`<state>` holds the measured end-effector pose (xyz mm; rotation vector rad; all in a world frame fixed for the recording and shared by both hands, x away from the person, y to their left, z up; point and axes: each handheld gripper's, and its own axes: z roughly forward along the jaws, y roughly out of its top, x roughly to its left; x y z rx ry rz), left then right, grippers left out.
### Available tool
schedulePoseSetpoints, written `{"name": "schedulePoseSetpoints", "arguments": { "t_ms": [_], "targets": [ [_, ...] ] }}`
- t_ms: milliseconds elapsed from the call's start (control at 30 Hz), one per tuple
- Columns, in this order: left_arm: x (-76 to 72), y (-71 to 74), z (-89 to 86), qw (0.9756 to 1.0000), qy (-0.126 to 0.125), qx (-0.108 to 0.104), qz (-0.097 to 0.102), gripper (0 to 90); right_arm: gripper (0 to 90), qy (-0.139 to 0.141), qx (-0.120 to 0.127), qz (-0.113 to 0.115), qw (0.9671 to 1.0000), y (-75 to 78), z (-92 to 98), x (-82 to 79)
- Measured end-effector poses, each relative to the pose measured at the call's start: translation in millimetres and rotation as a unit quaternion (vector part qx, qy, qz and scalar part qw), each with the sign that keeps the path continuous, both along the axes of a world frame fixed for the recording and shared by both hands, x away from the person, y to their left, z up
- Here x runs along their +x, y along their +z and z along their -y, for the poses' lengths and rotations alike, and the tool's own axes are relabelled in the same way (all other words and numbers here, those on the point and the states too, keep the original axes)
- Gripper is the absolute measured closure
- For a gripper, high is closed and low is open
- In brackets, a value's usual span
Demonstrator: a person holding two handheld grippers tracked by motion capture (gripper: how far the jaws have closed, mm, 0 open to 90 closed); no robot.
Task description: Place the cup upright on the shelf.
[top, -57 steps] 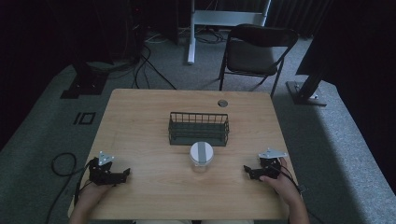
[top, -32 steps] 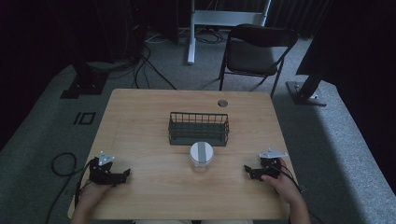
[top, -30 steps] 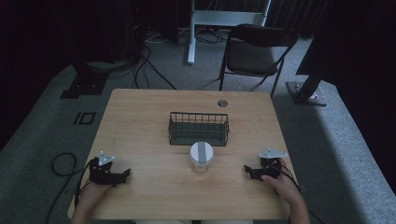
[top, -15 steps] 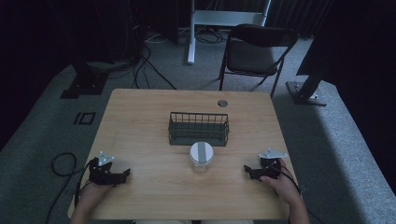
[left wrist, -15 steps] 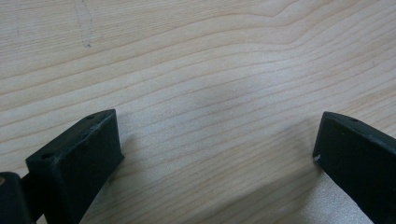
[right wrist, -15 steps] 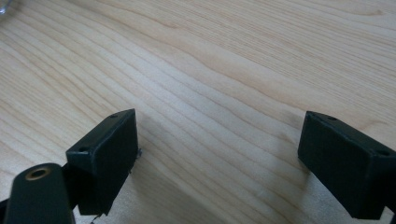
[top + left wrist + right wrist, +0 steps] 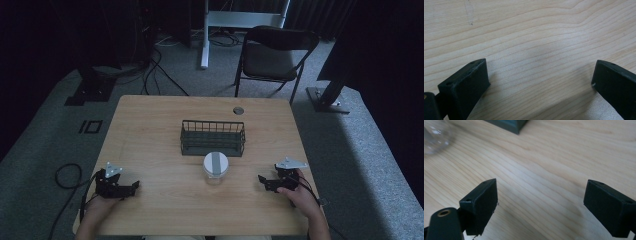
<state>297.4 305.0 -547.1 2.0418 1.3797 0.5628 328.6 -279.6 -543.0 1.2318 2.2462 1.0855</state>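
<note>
Change: nothing had visibly moved since the earlier frames; both tongs stayed where they were.
Left tongs (image 7: 134,186): lower left of the high view, resting on the counter (image 7: 160,130), jaws spread wide with bare wood between them.
Right tongs (image 7: 261,179): lower right of the high view, jaws likewise wide and holding nothing.
Jar (image 7: 216,167): lower centre of the high view, white-lidded, upright, between the two tongs and well apart from each.
Basket (image 7: 212,138): dark wire, centre of the high view, just above the jar.
Right gripper view: jar glass at upper left, a basket corner at top.
</note>
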Motion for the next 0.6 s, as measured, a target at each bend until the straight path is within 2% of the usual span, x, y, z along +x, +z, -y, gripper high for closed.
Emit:
{"name": "schedulePoseSetpoints", "arguments": {
  "t_ms": [600],
  "targets": [
    [0.1,0.0,0.0,1.0,0.0,0.0,0.0,1.2,11.7,0.043,0.0,0.014,0.999,12.6,-20.8,-2.4]
  ]
}}
